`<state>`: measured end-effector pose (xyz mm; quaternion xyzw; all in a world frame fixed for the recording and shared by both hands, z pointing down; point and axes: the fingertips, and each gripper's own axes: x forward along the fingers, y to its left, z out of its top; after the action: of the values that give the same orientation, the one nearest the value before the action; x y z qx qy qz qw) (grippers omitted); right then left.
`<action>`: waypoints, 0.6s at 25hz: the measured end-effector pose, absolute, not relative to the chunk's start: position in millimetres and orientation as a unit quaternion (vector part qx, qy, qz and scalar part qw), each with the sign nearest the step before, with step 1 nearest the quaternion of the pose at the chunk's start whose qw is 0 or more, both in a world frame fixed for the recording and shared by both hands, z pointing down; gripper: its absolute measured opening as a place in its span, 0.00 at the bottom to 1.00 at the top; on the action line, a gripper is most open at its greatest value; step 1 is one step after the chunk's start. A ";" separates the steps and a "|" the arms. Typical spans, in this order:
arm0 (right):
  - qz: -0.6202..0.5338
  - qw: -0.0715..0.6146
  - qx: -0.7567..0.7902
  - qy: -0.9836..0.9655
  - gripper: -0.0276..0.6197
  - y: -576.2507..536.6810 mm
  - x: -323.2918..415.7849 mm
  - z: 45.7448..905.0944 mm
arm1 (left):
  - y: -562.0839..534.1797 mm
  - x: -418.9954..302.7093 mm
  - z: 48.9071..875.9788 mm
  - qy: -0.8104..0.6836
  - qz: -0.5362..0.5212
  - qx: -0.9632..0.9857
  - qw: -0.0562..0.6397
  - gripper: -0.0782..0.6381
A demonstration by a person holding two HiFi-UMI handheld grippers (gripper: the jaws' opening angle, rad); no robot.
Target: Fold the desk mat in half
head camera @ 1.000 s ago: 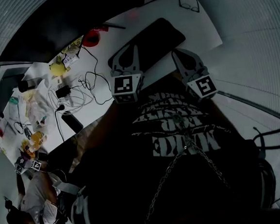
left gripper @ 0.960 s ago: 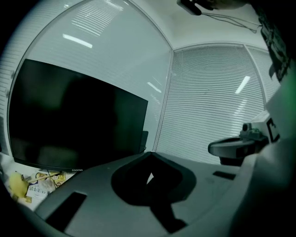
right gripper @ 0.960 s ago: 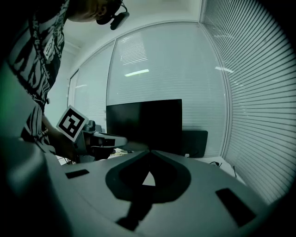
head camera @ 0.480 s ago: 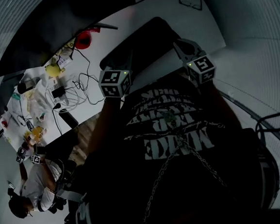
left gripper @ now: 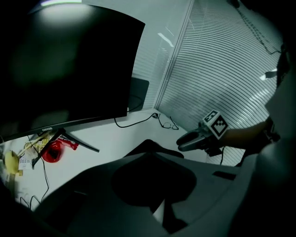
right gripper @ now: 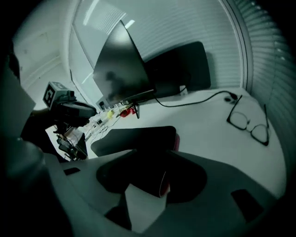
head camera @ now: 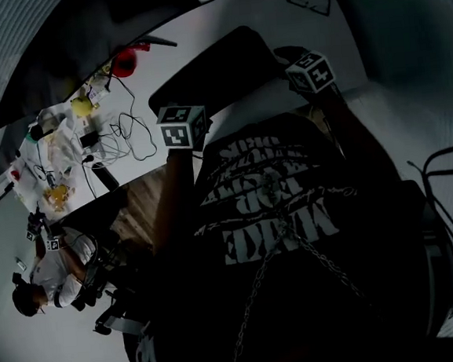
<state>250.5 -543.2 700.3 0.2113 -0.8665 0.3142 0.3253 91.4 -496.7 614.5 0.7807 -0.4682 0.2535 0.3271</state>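
Note:
The black desk mat [head camera: 216,63] lies flat on the white desk [head camera: 275,14], with a red underside showing at its right edge [right gripper: 177,141]. My left gripper [head camera: 192,100] hovers at the mat's near left edge, jaws shut with nothing in them. In the left gripper view the mat [left gripper: 155,144] shows just past the tips. My right gripper [head camera: 285,57] is at the mat's near right corner. Its jaws have just been opening and stand open over the mat [right gripper: 134,138], whose near corner curls up between them.
A large dark monitor [left gripper: 69,65] stands at the back of the desk, with a red object [left gripper: 53,150] at its foot. Black-framed glasses [right gripper: 252,124] lie right of the mat. Cables and clutter [head camera: 105,139] cover the desk's left part. A person [head camera: 49,274] sits far left.
Both grippers have moved forward and down to the mat's near edge, the right one farther, to the right corner. The mat itself has not moved.

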 end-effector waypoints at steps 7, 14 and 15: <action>0.435 0.373 0.124 -0.810 0.31 -542.9 248.7 756.2 | -473.3 89.6 605.0 -0.498 0.264 0.755 0.336 0.11; 0.456 0.309 0.087 -0.830 0.09 -559.9 228.8 753.6 | -466.7 79.9 593.2 -0.511 0.268 0.749 0.326 0.11; 0.441 0.305 0.073 -0.841 0.07 -560.9 224.0 747.4 | -468.2 78.2 591.4 -0.510 0.273 0.750 0.319 0.11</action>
<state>224.0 -560.9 747.4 0.0733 -0.8410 0.4410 0.3049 78.2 -468.2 591.4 0.7503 -0.5104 0.2734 0.3191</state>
